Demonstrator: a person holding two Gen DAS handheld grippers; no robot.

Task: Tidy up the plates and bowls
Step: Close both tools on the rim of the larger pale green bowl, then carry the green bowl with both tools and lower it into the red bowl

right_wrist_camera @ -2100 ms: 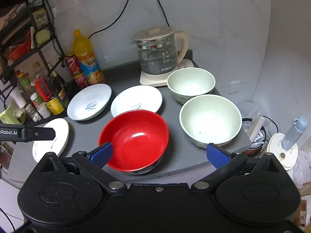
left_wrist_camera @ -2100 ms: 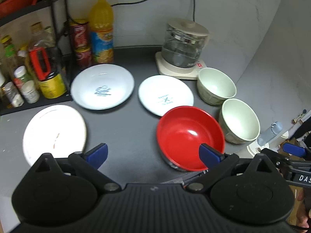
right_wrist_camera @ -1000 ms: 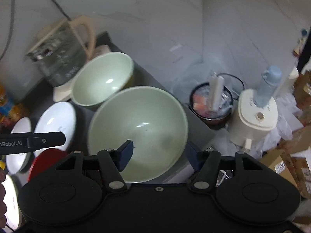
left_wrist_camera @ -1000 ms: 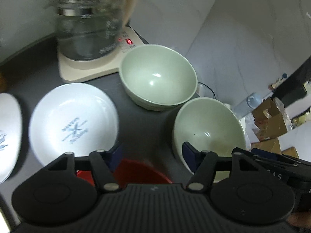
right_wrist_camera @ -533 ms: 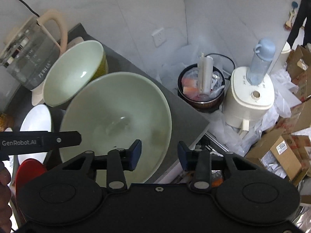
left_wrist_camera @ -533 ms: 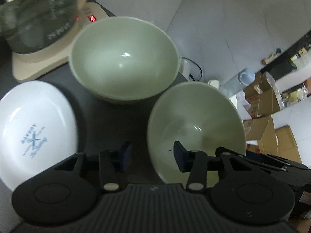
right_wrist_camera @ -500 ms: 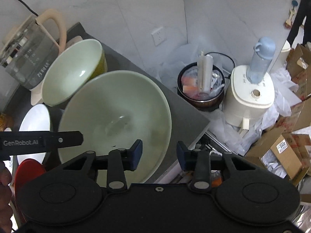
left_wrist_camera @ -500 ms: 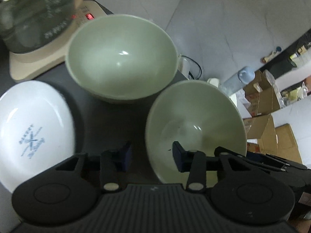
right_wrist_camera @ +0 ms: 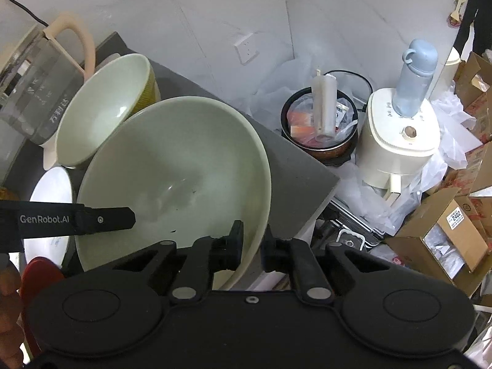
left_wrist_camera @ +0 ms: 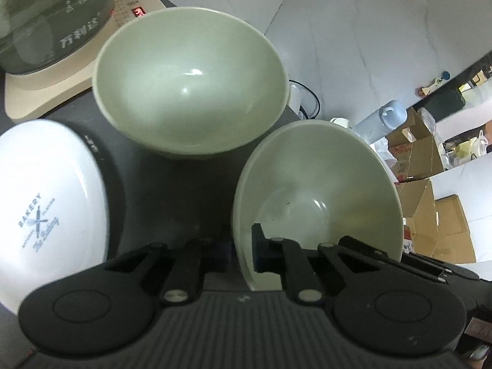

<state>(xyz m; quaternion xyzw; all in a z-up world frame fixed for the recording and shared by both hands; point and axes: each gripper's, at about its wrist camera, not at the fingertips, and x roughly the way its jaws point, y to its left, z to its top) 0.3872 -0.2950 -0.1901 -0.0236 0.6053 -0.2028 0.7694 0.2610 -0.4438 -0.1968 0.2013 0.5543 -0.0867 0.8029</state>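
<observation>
Dark counter (left_wrist_camera: 172, 184), two green bowls (left_wrist_camera: 190, 80), one white plate (left_wrist_camera: 46, 203)

Dark grey desk (right_wrist_camera: 295, 166) set against white marbled wall (right_wrist_camera: 184, 6) fitted with a socket (right_wrist_camera: 245, 49). Floor beside it is crowded with cardboard boxes (right_wrist_camera: 442, 230) and plastic bags (right_wrist_camera: 442, 160).

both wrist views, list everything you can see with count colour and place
near bowl: 1, pale green, counter's right edge, both grippers on its rim
far bowl: 1, pale green, behind near bowl, beside kettle
plate: 1, white with blue print, left of bowls
red bowl: 1, red, lower left, mostly hidden
kettle: 1, glass, cream handle and base, back left
counter: 1, dark grey
pot: 1, brown, floor right of counter
bottle: 1, pale blue, on cream appliance
boxes: several, brown, floor at right
left gripper: shut on near bowl
right gripper: shut on near bowl
</observation>
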